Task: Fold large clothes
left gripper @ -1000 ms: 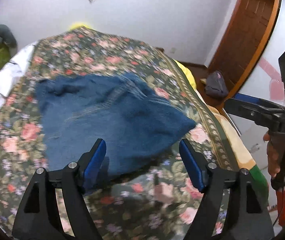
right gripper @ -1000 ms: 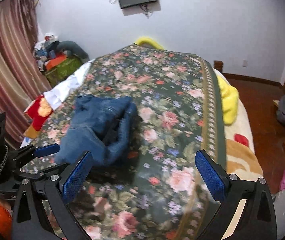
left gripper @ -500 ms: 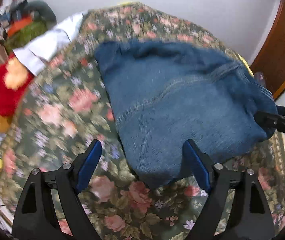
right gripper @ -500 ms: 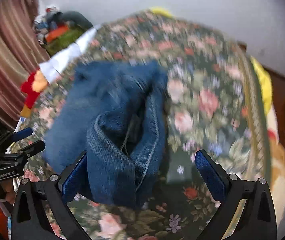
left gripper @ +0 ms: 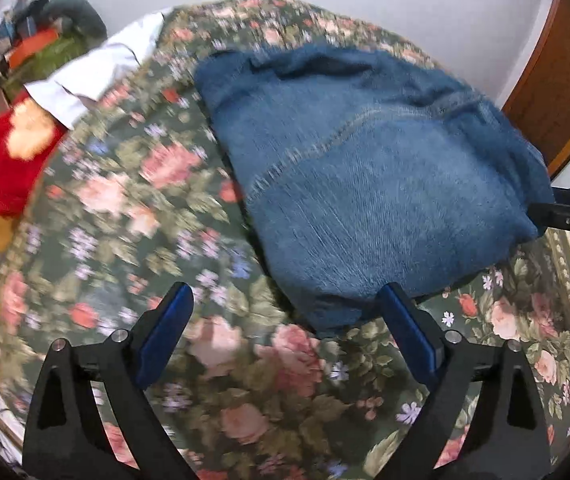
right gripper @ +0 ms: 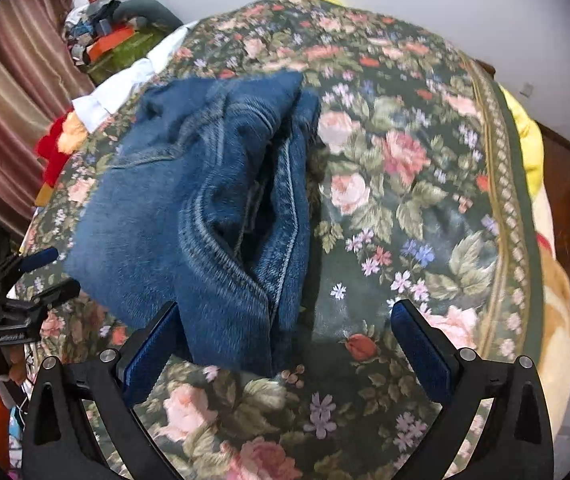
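Observation:
Blue jeans point(left gripper: 365, 184) lie folded in a thick stack on the floral bedspread point(left gripper: 133, 216). In the right wrist view the jeans point(right gripper: 205, 208) show their layered folded edge. My left gripper point(left gripper: 285, 332) is open and empty, just short of the stack's near corner. My right gripper point(right gripper: 285, 340) is open and empty, with its left finger at the stack's near end. The right gripper's tips also show at the stack's right edge in the left wrist view point(left gripper: 565, 216). The left gripper also shows in the right wrist view point(right gripper: 37, 280), open, left of the stack.
A red and orange soft toy point(left gripper: 13, 156) and a white cloth point(left gripper: 97, 76) lie along the bed's left side. A pile of clothes point(right gripper: 117, 36) sits at the far left corner. A yellow blanket point(right gripper: 525, 144) hangs at the right edge, by a wooden door point(left gripper: 557, 80).
Both grippers have come closer to the jeans and lower over the bed. The views have swung so the stack fills more of each frame. The jeans lie where they were.

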`<act>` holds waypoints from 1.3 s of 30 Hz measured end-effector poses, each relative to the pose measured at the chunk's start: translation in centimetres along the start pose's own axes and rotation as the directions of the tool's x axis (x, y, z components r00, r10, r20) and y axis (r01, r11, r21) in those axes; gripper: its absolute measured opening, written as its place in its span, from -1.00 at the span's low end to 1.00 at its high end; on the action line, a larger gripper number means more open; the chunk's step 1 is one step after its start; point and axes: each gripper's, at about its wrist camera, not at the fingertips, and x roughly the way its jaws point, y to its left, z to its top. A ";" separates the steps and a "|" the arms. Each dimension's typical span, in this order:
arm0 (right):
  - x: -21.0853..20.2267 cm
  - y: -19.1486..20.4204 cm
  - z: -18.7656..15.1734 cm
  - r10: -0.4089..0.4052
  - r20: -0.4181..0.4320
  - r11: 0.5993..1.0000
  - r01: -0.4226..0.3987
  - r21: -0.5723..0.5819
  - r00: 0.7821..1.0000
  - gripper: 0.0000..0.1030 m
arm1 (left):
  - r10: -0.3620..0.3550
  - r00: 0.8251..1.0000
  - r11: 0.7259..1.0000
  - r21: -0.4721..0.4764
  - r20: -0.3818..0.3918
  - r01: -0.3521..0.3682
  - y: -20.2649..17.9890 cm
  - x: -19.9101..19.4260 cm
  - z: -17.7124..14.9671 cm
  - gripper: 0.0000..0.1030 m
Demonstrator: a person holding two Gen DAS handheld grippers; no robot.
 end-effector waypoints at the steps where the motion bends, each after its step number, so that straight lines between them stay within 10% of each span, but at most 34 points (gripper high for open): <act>1: -0.6 0.2 0.3 0.005 0.009 1.000 -0.005 -0.011 1.000 0.99 | 0.000 1.000 1.000 -0.006 0.019 0.000 0.4 -0.7 0.3 0.85; 8: -2.6 1.4 3.5 0.048 0.066 0.999 -0.046 -0.026 0.997 0.99 | 0.012 0.989 0.990 -0.138 0.146 0.008 4.6 -3.8 3.8 0.85; 16: 2.7 1.7 7.0 0.030 -0.026 0.999 -0.031 -0.042 0.999 0.99 | -0.152 0.987 0.936 -0.313 0.051 0.160 7.3 1.4 6.7 0.85; 22: 7.2 0.0 9.2 0.133 -0.109 0.991 -0.130 0.032 0.985 0.99 | -0.355 0.934 0.835 -0.459 -0.032 0.302 7.7 6.9 7.4 0.85; 28: 10.2 0.0 10.3 0.195 -0.133 0.981 -0.192 0.036 0.972 0.99 | -0.390 0.919 0.837 -0.442 -0.066 0.324 6.2 9.9 8.0 0.86; 33: 12.4 -0.3 10.6 0.292 -0.159 0.956 -0.282 0.079 0.943 1.00 | -0.484 0.874 0.760 -0.515 -0.043 0.396 6.7 12.1 8.3 0.88; 39: 12.8 0.3 11.0 0.304 -0.126 0.953 -0.300 0.054 0.944 1.00 | -0.497 0.867 0.743 -0.529 -0.023 0.411 6.2 13.8 9.0 0.92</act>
